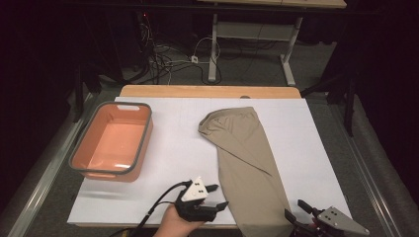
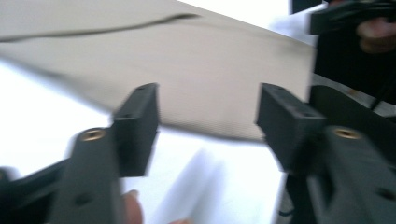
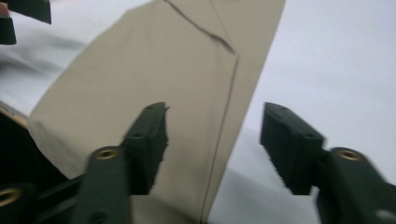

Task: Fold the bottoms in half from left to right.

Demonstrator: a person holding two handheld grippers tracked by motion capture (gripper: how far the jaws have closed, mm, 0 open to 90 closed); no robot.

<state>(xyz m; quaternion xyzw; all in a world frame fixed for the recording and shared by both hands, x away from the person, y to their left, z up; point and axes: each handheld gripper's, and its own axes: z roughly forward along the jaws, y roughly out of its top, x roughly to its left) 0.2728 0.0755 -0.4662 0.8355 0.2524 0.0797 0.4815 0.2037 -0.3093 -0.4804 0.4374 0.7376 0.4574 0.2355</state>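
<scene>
The left gripper point(image 1: 217, 196) is standing open just left of the tan cloth point(image 1: 244, 163), gripping nothing. The right gripper point(image 1: 298, 209) is gaping too, at the cloth's right hem. Bare white table point(image 1: 173, 148) is lying between them and the orange basin point(image 1: 112, 142). The smooth folded cloth is running lengthwise away from both, tapering rounded at its far end.

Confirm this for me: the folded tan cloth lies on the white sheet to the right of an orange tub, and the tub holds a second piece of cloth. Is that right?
Not quite. The orange tub holds nothing; the high view shows its bare floor. The rest stands: the folded tan cloth lies on the white sheet, to the tub's right.
</scene>
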